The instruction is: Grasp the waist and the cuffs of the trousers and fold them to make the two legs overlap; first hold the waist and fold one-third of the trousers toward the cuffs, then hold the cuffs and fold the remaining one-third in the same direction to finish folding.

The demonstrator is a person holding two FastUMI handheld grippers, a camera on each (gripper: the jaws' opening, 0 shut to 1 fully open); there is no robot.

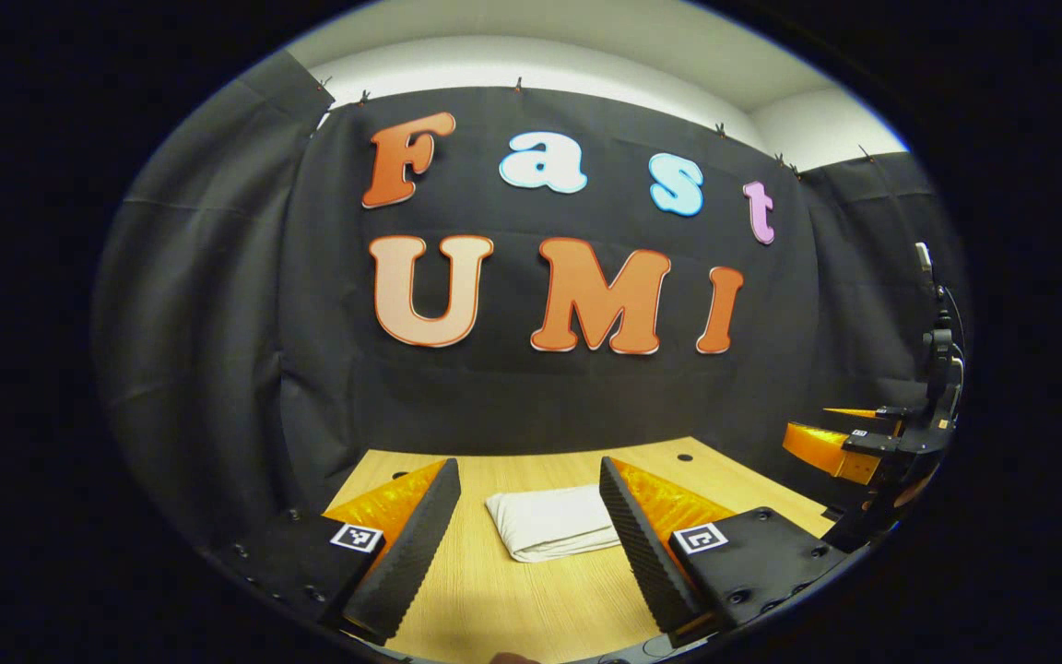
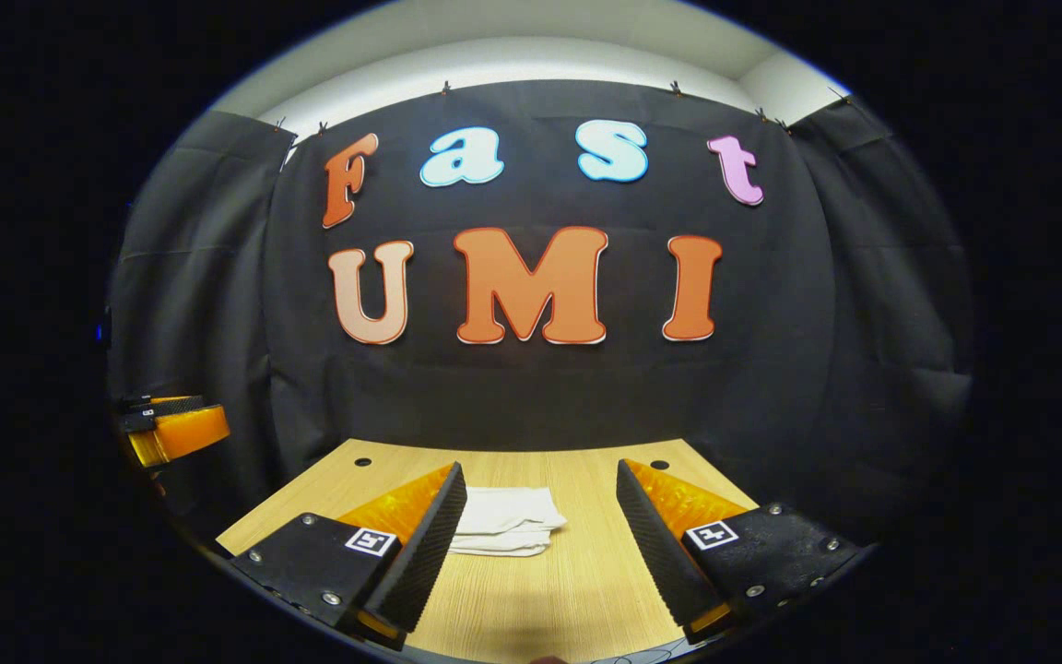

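Trousers (image 1: 554,522), white and folded into a compact stack, lie flat on the wooden table (image 1: 540,599) toward its far half. In the left gripper view they sit between the 2 fingers, slightly right of centre, with the right finger (image 1: 642,544) covering their right edge. In the right gripper view the trousers (image 2: 505,522) sit left of centre, their left part hidden behind the left finger (image 2: 420,544), and the layered edges of the fold face the camera. The left gripper (image 1: 531,480) hangs above the near part of the table with its jaws spread wide and nothing between them, apart from the cloth. The right gripper (image 2: 542,475) is held the same way, jaws wide and holding nothing, and it hovers clear of the trousers. From the left gripper view, the right gripper (image 1: 840,447) shows at the far right, raised above the table edge, well apart from the trousers. From the right gripper view, the left gripper (image 2: 171,429) shows at the far left, also raised and off to the side. 2 small round holes (image 2: 362,461) mark the table's back corners. Black cloth (image 2: 540,387) closes the booth behind and on both sides, meeting the table's far edge. Bare wood lies all round the trousers, with the widest stretch on the near side, under both grippers.
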